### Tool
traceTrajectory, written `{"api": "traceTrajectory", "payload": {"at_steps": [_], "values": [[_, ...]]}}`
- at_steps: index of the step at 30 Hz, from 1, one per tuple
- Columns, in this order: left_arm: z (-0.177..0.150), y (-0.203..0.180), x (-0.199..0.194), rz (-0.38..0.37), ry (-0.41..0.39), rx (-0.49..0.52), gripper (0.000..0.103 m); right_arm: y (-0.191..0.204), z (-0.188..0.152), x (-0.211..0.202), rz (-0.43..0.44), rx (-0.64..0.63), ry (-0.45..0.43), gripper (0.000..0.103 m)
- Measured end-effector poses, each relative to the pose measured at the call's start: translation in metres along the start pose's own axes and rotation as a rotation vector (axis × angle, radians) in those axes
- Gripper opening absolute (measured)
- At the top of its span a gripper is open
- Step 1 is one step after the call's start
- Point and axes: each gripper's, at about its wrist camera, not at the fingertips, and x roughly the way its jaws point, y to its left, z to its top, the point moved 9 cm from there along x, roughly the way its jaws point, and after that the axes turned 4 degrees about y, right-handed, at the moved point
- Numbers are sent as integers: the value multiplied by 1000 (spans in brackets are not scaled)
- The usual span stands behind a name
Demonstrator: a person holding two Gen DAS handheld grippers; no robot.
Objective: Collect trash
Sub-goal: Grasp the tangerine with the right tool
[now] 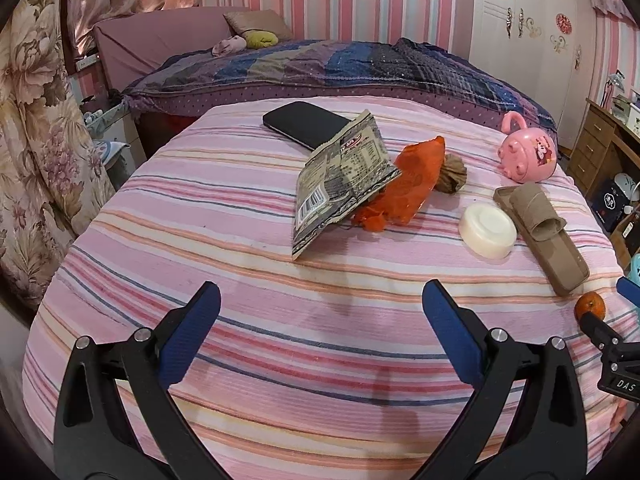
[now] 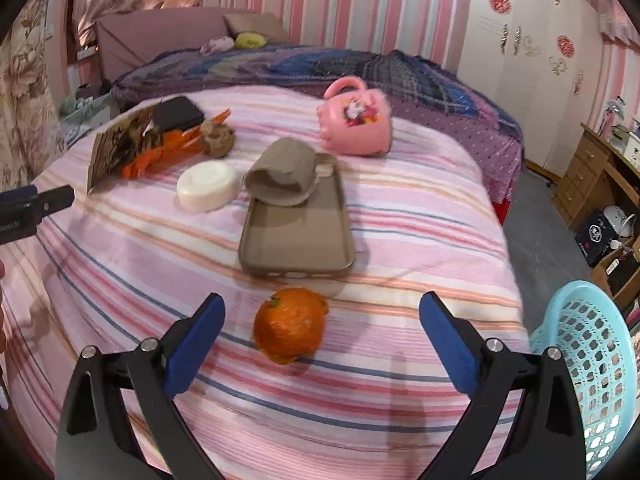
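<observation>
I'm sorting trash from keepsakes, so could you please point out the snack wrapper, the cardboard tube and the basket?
wrapper [image 1: 340, 176]: left wrist view, middle of its printed face.
tube [image 2: 282, 174]: right wrist view, its upper side, lying on the phone case.
basket [image 2: 592, 344]: right wrist view, its perforated blue wall.

black phone [image 1: 304, 123] partly under snack wrapper [image 1: 340, 176], basket [image 2: 592, 360] cut by frame edge

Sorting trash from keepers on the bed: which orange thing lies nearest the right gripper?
The round orange fruit, lying just ahead of the open right gripper. The other, the crumpled orange wrapper, lies far back under the printed snack bag.
</observation>
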Motion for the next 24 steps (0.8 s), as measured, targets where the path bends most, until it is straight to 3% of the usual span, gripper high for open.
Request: {"api": "traceTrajectory", "payload": {"at_steps": [2,4,9,12,18,24], "values": [[0,0,1,1,4,3,98,2,-1,3,15,-2,20,81],[-1,-1,3,0,9,2,98,3,-3,8,35,0,41,58],[-2,-10,6,-33,26,7,98,10,-5,13,102,-5,53,38],[-3,-23,7,-63,34,22,98,13,-3,12,108,-32,40,32],[1,-55,6,-95,13,71,97,2,11,5,64,-55,-29,31],[8,-95,14,-128,-5,129,97,-23,31,-11,36,-5,-161,31]]}}
